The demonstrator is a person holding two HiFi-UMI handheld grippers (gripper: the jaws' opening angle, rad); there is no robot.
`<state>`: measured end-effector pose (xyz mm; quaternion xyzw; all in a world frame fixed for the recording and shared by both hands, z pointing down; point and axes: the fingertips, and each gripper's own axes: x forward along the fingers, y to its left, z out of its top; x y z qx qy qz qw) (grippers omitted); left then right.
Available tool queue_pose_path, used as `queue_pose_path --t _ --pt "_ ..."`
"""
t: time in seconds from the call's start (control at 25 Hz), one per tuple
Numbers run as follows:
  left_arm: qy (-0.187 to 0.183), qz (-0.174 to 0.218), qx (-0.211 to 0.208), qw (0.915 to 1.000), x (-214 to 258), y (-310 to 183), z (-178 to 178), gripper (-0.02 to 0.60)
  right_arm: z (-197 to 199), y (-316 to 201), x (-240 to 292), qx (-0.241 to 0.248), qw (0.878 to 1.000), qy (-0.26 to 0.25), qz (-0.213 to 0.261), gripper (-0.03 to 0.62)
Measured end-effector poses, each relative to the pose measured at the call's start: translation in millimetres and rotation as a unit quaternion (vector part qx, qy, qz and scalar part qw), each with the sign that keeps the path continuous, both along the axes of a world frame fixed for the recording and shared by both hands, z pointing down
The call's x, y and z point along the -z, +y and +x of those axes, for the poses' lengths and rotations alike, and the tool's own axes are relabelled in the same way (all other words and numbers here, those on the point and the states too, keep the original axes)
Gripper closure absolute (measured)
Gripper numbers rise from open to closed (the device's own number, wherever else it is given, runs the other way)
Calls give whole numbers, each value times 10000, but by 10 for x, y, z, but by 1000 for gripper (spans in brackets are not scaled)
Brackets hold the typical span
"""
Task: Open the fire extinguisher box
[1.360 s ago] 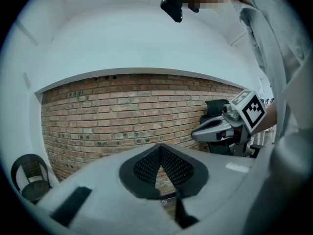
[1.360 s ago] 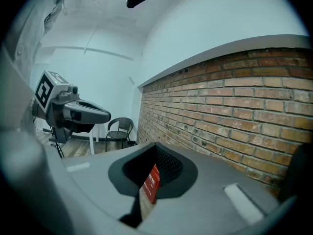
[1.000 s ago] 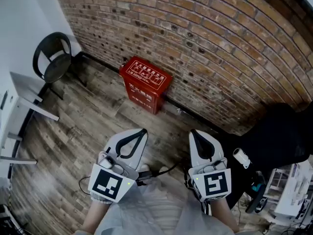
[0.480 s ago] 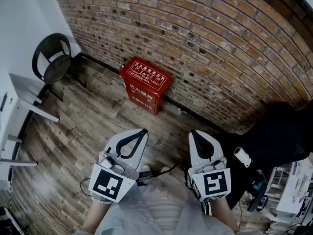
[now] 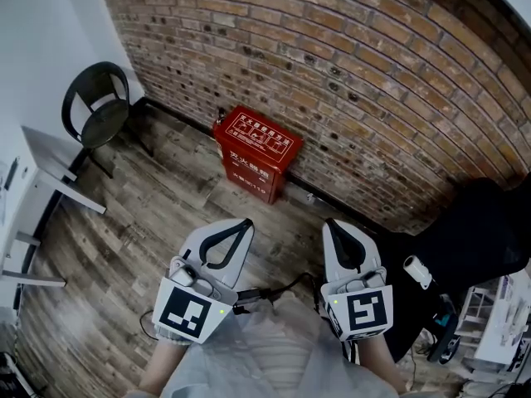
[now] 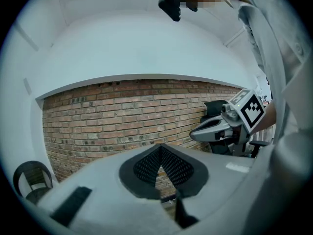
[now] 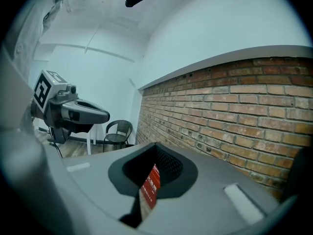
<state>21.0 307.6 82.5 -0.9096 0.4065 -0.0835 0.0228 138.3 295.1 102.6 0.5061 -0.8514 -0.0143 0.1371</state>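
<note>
Red fire extinguisher box (image 5: 253, 149) sits on the wood floor (image 5: 158, 210), back to the brick wall (image 5: 373, 73). Lid looks shut, and it's well apart from both grippers, so nothing's begun on it yet.

Left gripper (image 5: 242, 221): jaws together at the tips, nothing btwn them, only bricks showing thru the gap behind the pads. Right gripper (image 5: 330, 223): same deal, closed tight and empty. Its own view catches a sliver of the red box thru that gap, far off, not held.

Now the risks:
- Both grippers are closed, so reaching the lid w/o opening first would only nudge the box, prob. skating it along the floor.
- No fixing seen on the box. Pull the lid w/ one gripper alone and the whole thing could lift or tip fwd.
- Back edge is at the wall, so a lid swinging that way may hit the bricks and drop again.
- Black cable (image 5: 274, 291) trails low btwn the grippers and could snag on the way in.

Hard to see:
- No latch, handle or hinge made out from up here, so can't tell which edge opens.
- Lid print is too small to read.
- Dark bulk (image 5: 473, 239) at right, unclear what it is.
- Black chair (image 5: 98, 106) and white bench (image 5: 50, 168) at left, bench cut off by the frame edge.
</note>
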Motion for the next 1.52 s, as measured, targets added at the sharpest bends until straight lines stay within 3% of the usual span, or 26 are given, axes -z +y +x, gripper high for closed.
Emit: queue_pose_path --t 0.8,1.52 --pt "-10 55 37 10000 -78 8 -214 582 -174 -35 -23 -14 9999 95 104 583" --pt "-209 -52 515 9984 -193 -1064 -230 583 -202 -1303 -195 472 9988 19 -97 583"
